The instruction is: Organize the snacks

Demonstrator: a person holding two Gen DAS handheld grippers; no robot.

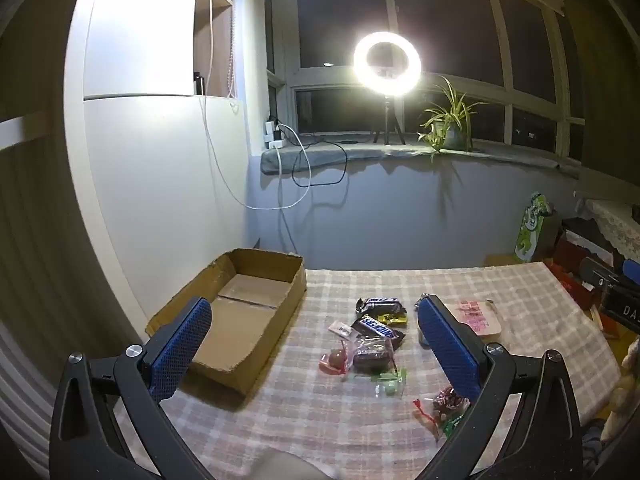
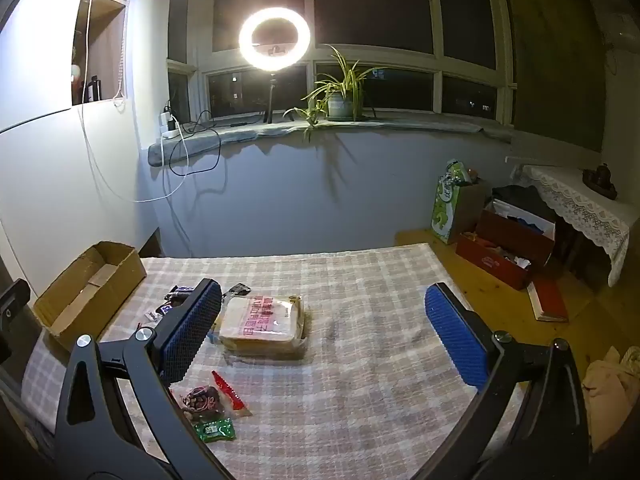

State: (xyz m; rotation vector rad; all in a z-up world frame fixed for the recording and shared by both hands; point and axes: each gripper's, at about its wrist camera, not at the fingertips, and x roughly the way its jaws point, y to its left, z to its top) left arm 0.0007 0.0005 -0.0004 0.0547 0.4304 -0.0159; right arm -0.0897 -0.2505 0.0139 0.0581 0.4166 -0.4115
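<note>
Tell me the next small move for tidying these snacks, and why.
Probably lower the open left gripper onto the brown Snickers bar: it lies between the fingers, nothing is held, and the empty cardboard box sits just left on the checked cloth.

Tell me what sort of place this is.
Probably a room in a home, at night: dark windows behind a potted plant on the sill, a ring light, a checked cloth strewn with snacks beside a cardboard box, and household clutter on the floor.
</note>
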